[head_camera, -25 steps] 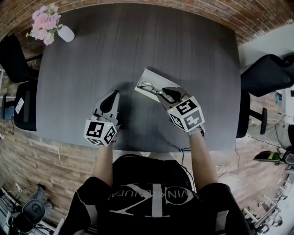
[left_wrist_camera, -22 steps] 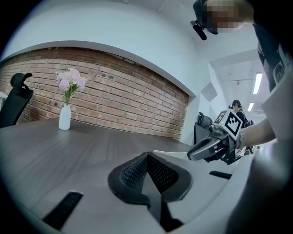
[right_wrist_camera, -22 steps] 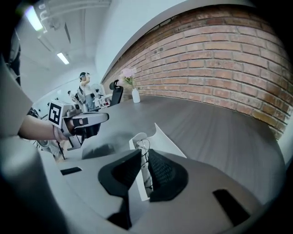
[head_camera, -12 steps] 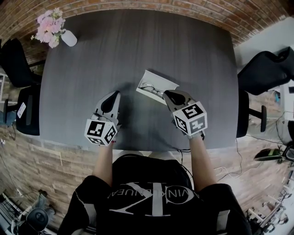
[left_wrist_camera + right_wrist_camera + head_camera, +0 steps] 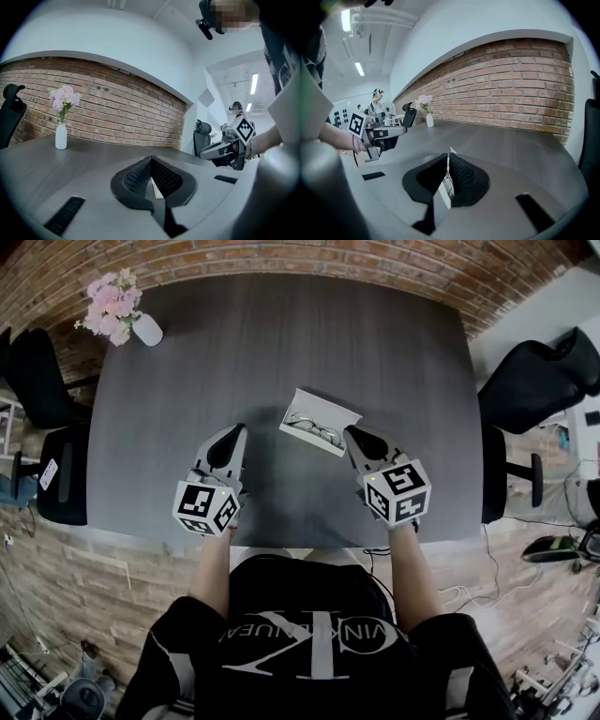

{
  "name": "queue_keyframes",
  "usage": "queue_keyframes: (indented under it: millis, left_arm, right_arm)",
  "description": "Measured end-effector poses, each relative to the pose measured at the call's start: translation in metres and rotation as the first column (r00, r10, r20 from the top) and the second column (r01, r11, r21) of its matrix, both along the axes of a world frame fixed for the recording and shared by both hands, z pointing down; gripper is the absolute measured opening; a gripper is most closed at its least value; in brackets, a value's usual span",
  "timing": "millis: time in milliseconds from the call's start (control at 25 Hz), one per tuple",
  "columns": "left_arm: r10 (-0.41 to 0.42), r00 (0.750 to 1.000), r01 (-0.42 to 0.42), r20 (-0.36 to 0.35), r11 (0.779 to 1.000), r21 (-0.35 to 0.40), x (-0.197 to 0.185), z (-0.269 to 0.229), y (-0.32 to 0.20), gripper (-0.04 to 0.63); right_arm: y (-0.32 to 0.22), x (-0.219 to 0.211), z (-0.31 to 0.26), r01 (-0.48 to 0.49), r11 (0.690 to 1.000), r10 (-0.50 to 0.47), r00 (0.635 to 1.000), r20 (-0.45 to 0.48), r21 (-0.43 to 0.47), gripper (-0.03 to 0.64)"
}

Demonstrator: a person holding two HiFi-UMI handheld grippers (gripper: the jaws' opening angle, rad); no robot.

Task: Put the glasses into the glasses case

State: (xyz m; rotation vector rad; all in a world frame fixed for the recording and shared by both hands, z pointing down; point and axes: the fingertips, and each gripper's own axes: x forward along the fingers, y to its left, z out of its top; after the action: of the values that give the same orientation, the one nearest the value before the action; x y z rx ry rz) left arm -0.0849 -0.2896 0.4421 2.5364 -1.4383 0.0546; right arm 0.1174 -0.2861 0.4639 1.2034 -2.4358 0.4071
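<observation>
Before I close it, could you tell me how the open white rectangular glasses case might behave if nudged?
The white glasses case looks small and thin-walled, so probably light; on the smooth dark table it would likely slide. The thin wire-framed glasses inside may shift.

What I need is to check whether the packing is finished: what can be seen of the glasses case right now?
The glasses case is a white, rectangular box that looks stiff. It lies open and skewed on the dark grey table, with its lid swung back on the far side. The glasses, with a thin dark frame, lie inside it. The shut right gripper sits just beside the case's right end. Whether they touch cannot be told.
</observation>
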Motion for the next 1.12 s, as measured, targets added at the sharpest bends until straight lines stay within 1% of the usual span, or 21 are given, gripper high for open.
queue_keyframes:
  millis: [280, 520, 1120]
  left_arm:
    - [-0.002, 1.000, 0.001, 0.003, 0.999, 0.037, 0.000, -0.018, 0.001, 0.015]
    - [-0.005, 1.000, 0.004, 0.021, 0.998, 0.066, 0.000, -0.031, 0.003, 0.015]
    - [-0.008, 0.999, 0.004, 0.037, 0.992, 0.123, 0.003, -0.060, 0.007, 0.014]
  right_arm:
    - [0.005, 0.003, -0.019, -0.016, 0.998, 0.015, 1.000, 0.022, 0.065, 0.032]
    - [0.006, 0.007, -0.035, -0.038, 0.993, 0.033, 0.998, 0.052, 0.112, 0.032]
    - [0.009, 0.022, -0.066, -0.092, 0.977, 0.073, 0.992, 0.106, 0.194, 0.032]
